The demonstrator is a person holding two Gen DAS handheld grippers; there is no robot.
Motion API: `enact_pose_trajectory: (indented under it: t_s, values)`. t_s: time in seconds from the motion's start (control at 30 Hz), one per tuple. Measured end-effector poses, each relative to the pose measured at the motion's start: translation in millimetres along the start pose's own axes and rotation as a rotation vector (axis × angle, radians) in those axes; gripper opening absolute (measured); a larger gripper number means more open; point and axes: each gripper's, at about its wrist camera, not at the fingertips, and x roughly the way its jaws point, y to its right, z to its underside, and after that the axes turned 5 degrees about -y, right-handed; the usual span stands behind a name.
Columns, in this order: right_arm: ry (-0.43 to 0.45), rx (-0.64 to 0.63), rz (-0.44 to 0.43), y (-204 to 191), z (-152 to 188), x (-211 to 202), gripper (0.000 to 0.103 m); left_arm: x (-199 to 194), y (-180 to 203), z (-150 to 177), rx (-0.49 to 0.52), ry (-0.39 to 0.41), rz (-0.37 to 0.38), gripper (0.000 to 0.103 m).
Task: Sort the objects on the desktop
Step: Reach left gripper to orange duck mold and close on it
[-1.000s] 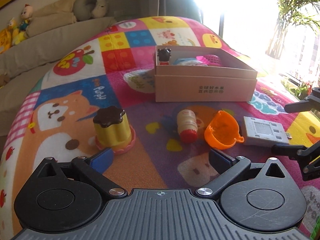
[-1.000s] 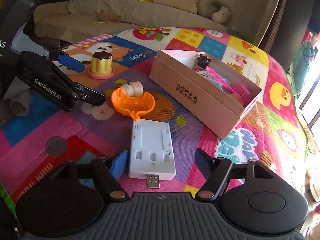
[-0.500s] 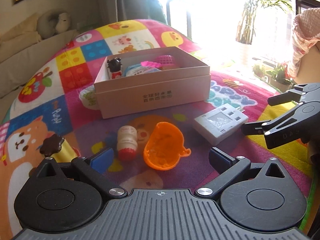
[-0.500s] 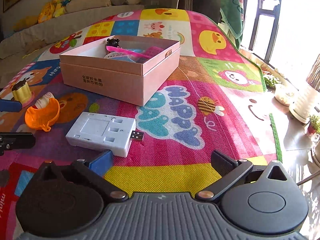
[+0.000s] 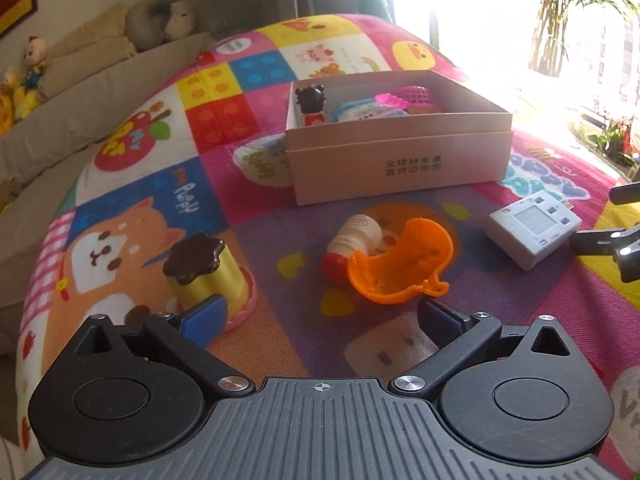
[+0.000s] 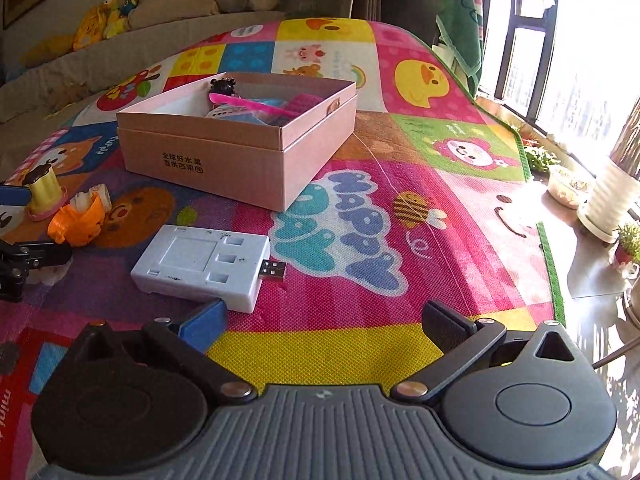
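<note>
A pink cardboard box (image 5: pixel 400 160) holding several toys sits on the colourful play mat; it also shows in the right wrist view (image 6: pixel 240 160). In front of it lie a small yoghurt bottle (image 5: pixel 352 240), an orange toy bowl (image 5: pixel 400 268), a yellow pudding toy (image 5: pixel 204 272) and a white USB device (image 5: pixel 532 228). My left gripper (image 5: pixel 316 320) is open and empty, low over the mat just before the bowl. My right gripper (image 6: pixel 324 324) is open and empty, its left finger beside the white USB device (image 6: pixel 204 264).
A beige sofa (image 5: pixel 80 92) with plush toys stands behind the mat. Windows and potted plants (image 6: pixel 608 200) line the right side. The mat's green edge (image 6: pixel 548 256) runs along the floor at right.
The left gripper swung back left, so the pudding toy is again near its left finger. The right gripper moved closer to the white USB device. Both stay open.
</note>
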Motion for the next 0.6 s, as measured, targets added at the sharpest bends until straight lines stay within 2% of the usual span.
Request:
enact_pose_trajectory:
  t_s: [0.13,0.23,0.43,0.6]
  values:
    - [-0.001,0.003,0.0,0,0,0,0.103,-1,0,-2,-0.097,-0.028,0.155,0.103]
    - [-0.001,0.004,0.001,0,0,0,0.103,1,13,-6,-0.099,-0.028,0.181,0.103]
    - [0.002,0.01,0.006,1,0,0,0.103,11,37,-14,-0.066,-0.02,0.088,0.103]
    - [0.002,0.018,0.006,2,1,0,0.103,13,33,-9,0.005,-0.007,-0.042,0.103]
